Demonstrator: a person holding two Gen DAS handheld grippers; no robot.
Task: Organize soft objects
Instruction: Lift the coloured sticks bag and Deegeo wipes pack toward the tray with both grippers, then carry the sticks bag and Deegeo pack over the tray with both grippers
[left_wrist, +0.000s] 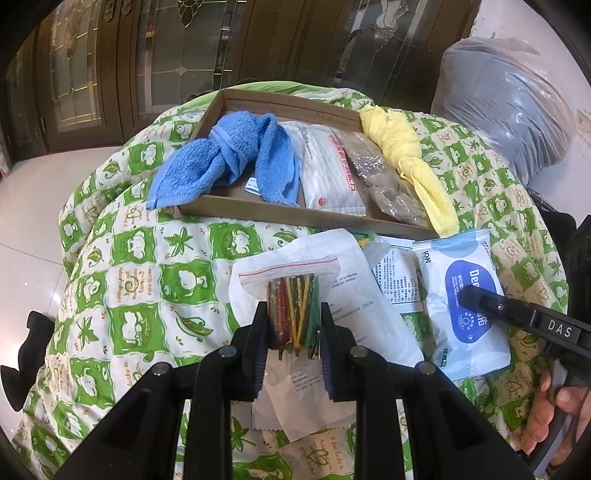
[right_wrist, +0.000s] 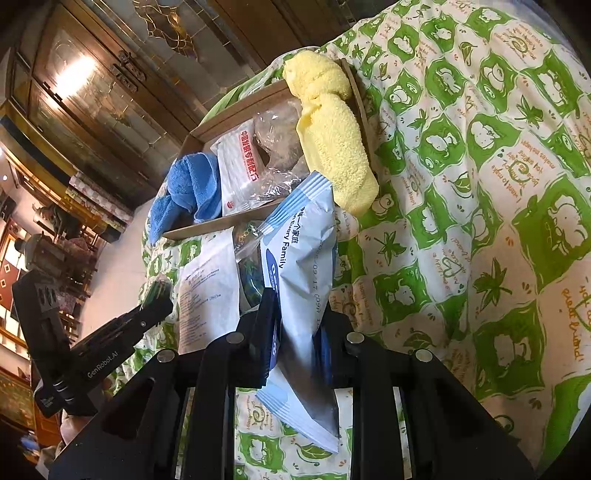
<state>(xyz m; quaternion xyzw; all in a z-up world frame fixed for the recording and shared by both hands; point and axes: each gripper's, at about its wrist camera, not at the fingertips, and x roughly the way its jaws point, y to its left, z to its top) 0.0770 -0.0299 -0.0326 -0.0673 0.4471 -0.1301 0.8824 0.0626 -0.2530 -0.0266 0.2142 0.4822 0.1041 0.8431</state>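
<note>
Left tool (left_wrist: 293, 325) grips stick bag (left_wrist: 291, 295), right tool (right_wrist: 295, 325) grips wipes pack (right_wrist: 299, 258), near tray edge (left_wrist: 295, 218).

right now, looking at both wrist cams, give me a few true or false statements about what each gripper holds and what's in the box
1. The left gripper is closed on a zip bag of coloured sticks. True.
2. The right gripper is open and holds nothing. False: it grips the wet wipes pack.
3. The blue towel lies in the cardboard box, one end hanging over its rim. True.
4. The yellow towel is spread flat on the quilt. False: it is knotted, lying across the box's right edge.
</note>
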